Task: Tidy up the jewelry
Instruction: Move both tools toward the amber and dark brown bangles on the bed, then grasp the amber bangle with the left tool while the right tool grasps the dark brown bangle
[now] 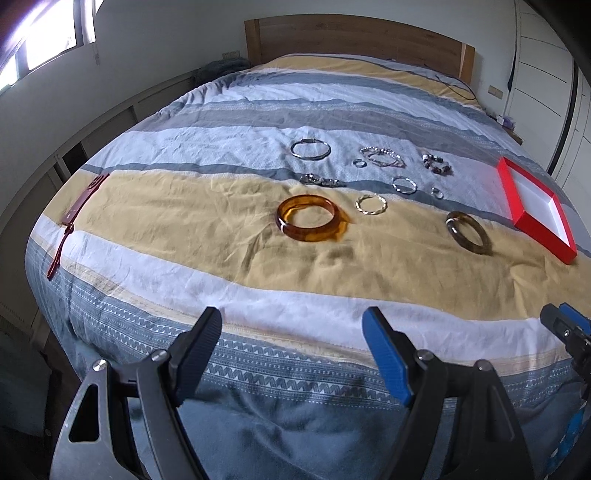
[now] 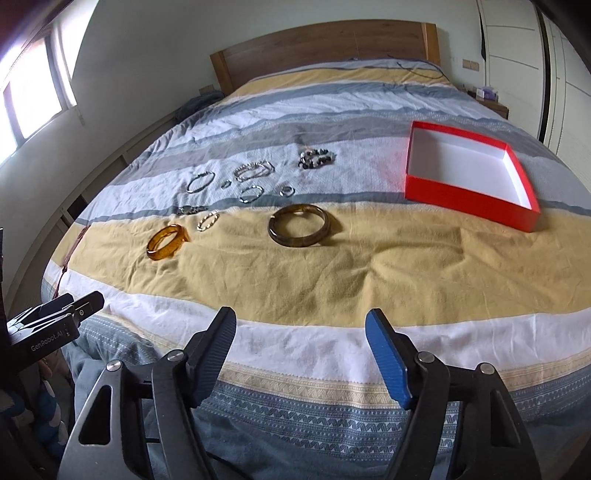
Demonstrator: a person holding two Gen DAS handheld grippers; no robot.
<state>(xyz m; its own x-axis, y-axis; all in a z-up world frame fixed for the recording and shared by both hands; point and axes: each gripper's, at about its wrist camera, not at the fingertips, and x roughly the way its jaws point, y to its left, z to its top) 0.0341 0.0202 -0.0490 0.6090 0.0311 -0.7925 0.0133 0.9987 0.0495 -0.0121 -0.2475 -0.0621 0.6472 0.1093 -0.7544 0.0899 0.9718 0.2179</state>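
Note:
Jewelry lies spread on a striped bed cover [image 1: 184, 221]. An amber bangle [image 1: 308, 218] [image 2: 167, 242] and a dark olive bangle [image 1: 468, 232] [image 2: 299, 229] rest on the yellow band. Behind them lie a twisted gold ring [image 1: 371, 204], a silver bangle [image 1: 310, 149], a bead bracelet [image 1: 382, 157] and dark beads [image 2: 317, 158]. An open red box [image 2: 469, 173] [image 1: 532, 206] with a white inside sits to the right. My left gripper [image 1: 291, 332] is open over the bed's near edge. My right gripper [image 2: 301, 332] is open too, nothing between its fingers.
A wooden headboard [image 1: 354, 33] closes the far end. A dark red strap with a tassel [image 1: 77, 218] lies at the bed's left edge. White wardrobe doors [image 2: 517, 55] stand on the right, a window [image 2: 29, 92] on the left wall.

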